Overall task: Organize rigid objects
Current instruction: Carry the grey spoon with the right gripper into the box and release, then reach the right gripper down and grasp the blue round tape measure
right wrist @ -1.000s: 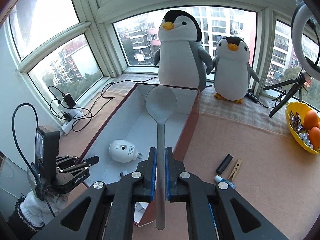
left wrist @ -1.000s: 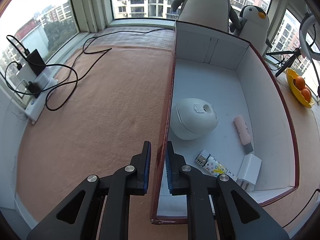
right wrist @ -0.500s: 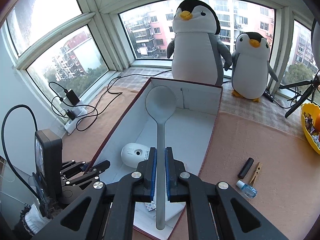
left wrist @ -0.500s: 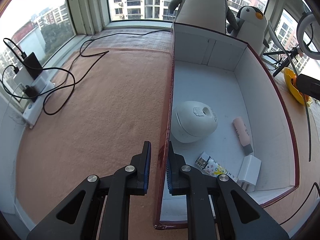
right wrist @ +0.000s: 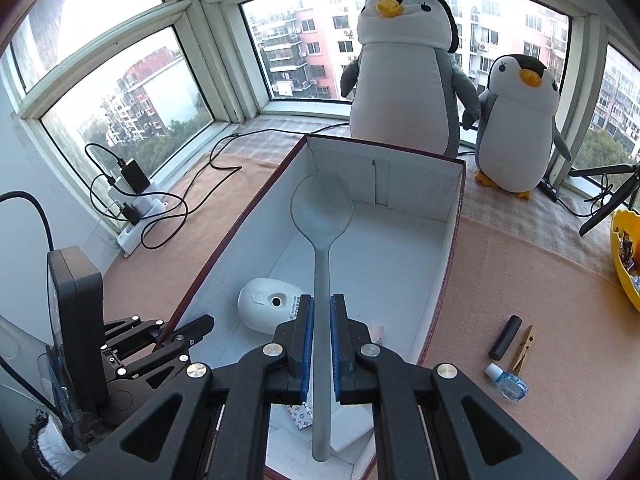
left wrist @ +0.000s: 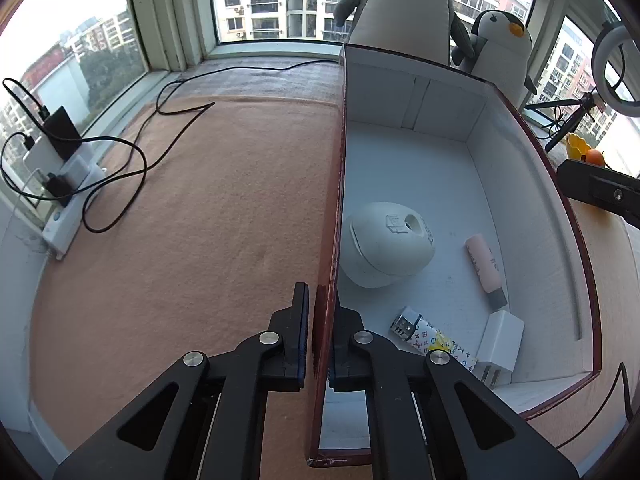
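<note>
Spoon (right wrist: 321, 240) carried over box (right wrist: 452, 240) — left gripper (left wrist: 320, 312) closed onto wall.

— What sits by the window?
— Two penguins (right wrist: 404, 80) (right wrist: 516, 120), side by side.
— And at the left?
— A power strip (left wrist: 68, 204) with chargers and black cables (left wrist: 132, 176).
— Far right?
— A yellow bowl (right wrist: 624, 264), probably holding oranges and sweets, beside a tripod (right wrist: 608, 196).

Big penguin plush (left wrist: 404, 8) head cut by top edge, left wrist view. Yellow bowl (right wrist: 624, 256) cut by right edge, far right of the right gripper (right wrist: 320, 344). Patterned packet (right wrist: 300, 414) mostly hidden under its fingers. Label on pink tube (left wrist: 484, 262) unreadable.
</note>
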`<state>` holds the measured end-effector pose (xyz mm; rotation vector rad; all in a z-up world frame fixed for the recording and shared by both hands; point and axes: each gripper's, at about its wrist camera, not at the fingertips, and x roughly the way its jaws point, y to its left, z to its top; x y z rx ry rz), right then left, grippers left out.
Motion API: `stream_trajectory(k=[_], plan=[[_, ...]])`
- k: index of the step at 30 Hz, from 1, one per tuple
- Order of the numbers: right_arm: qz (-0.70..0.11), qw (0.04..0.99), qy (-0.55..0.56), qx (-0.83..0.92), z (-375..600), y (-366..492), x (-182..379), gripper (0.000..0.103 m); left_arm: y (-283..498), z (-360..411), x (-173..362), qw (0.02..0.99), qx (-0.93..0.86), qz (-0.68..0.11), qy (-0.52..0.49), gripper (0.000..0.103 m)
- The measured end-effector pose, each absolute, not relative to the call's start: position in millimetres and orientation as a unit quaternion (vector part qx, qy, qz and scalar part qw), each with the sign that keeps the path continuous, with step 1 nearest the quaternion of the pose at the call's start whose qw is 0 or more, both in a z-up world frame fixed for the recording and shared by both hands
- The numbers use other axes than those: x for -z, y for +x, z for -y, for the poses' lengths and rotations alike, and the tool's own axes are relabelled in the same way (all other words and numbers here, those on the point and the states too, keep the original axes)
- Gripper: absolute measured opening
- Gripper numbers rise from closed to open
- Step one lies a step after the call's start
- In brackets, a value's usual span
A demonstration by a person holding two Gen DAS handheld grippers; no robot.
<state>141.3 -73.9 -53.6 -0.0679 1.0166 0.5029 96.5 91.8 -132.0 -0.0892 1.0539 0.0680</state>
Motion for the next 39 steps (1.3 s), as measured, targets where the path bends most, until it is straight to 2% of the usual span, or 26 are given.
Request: stream_trajectory(k=[2, 6, 10, 14, 21, 39], plan=[[-0.482, 0.842, -0.033, -0.239, 74, 141, 55, 0.009, 97, -92, 133, 0.863, -0.033, -0.503, -0.042, 0.005], [-0.482, 0.842, -0.033, -0.239, 76, 141, 55, 0.021, 97, -91, 133, 0.863, -0.034, -0.503, -0.043, 0.005], [-0.478, 0.844, -0.028, -0.24, 80, 139, 53, 0.027, 97, -91, 133, 0.863, -0.035, -0.503, -0.042, 0.004], [-0.47, 0.85, -0.023, -0.239, 89, 136, 49, 0.039, 96, -91, 134, 0.863, -0.037, -0.503, -0.039, 0.004], [-0.455, 0.864, -0.012, -0.215, 125, 133, 45, 0.053, 95, -91, 134, 0.862, -0.04, -0.504, -0.037, 0.004], [-0.48, 0.868, -0.006, -0.123, 258, 130, 72, 0.054, 96, -87, 132, 0.86, -0.052, -0.506, -0.029, 0.004]])
